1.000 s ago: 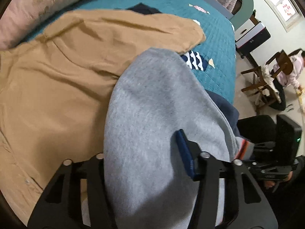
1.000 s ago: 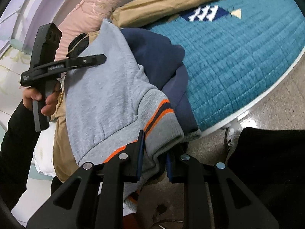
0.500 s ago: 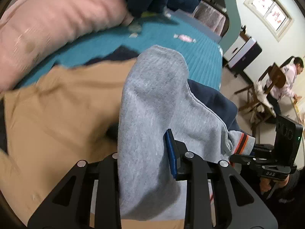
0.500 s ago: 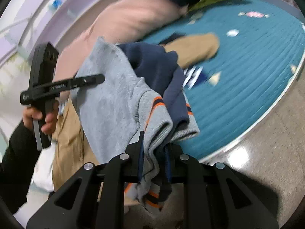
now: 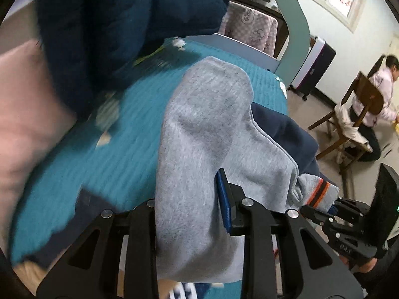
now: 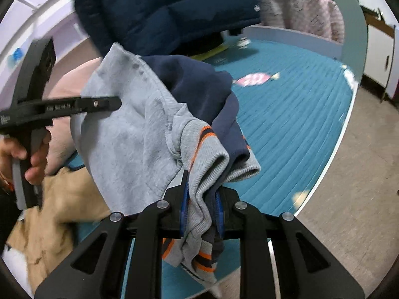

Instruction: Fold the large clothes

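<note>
A grey and navy sweatshirt (image 5: pixel 199 134) with orange-striped cuffs hangs in the air between both grippers, above the teal bed. My left gripper (image 5: pixel 189 206) is shut on its grey body; the cloth hides the left finger. My right gripper (image 6: pixel 202 199) is shut on the bunched ribbed hem (image 6: pixel 207 154) of the sweatshirt (image 6: pixel 134 134). The left gripper (image 6: pixel 62 107) shows from the side in the right wrist view, and the right gripper (image 5: pixel 324 211) shows at the lower right of the left wrist view.
A teal quilted bedspread (image 6: pixel 286 114) covers the bed. A tan garment (image 6: pixel 62 204) lies on it at the lower left. A dark blue puffer jacket (image 5: pixel 124 20) and a pink pillow (image 5: pixel 22 114) lie beyond. A person on a chair (image 5: pixel 369 114) sits across the room.
Both grippers have lifted the sweatshirt up off the tan garment and swung toward the head of the bed. The tan garment has dropped out of the left wrist view.
</note>
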{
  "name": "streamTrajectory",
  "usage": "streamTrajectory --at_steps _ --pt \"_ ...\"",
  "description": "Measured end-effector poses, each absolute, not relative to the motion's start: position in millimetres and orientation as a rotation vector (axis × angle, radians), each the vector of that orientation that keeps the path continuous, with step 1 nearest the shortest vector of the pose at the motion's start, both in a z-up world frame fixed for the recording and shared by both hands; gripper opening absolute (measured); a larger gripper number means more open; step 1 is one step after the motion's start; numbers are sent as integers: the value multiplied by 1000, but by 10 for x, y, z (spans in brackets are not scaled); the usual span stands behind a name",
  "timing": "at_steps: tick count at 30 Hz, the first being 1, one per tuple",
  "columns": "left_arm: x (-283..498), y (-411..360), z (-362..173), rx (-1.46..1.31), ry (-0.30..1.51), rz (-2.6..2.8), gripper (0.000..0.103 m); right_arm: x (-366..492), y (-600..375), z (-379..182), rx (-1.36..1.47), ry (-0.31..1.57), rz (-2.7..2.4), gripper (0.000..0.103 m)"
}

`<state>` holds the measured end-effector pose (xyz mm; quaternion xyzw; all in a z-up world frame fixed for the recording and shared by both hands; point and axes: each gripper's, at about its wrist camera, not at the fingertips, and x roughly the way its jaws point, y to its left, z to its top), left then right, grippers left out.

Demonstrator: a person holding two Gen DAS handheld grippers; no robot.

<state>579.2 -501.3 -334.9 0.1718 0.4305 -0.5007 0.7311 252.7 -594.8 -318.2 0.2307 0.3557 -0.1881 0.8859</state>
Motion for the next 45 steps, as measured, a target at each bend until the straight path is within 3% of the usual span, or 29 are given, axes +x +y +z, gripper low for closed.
streamTrajectory --at_steps 4,9,10,12,14,24,27,28,35,38,45 --pt "5930 -5482 -3519 434 920 -1069 28 2757 -6379 -3372 511 752 -435 17" --pt "6076 -5686 -3884 460 925 -955 48 2947 -6515 -3712 506 787 -515 21" --pt "6104 -5662 -3904 438 918 -943 53 2981 -6547 -3790 494 795 -539 26" --pt "6173 -5526 -3895 409 852 -852 86 2992 -6569 -3867 486 804 -558 27" --pt "6206 -5268 -3827 339 781 -825 86 2951 -6570 -3906 483 810 -570 28" --pt "6131 -4231 -3906 275 827 -758 86 2871 -6346 -3387 432 688 -506 30" --pt "6039 -3837 -3882 236 873 -724 86 3159 -6167 -3607 465 787 -329 26" --pt "6003 -3721 -3875 230 888 -722 86 3279 -6124 -3801 469 871 -309 18" --pt "5637 -2879 -3809 195 930 -669 86 3374 -6072 -4035 432 967 -391 16" --pt "5466 -2485 -3719 119 943 -633 86 3381 -5935 -3889 414 937 -410 21" --pt "4957 -1766 -3259 -3 900 -572 89 3189 -5360 -3195 391 819 -307 21"
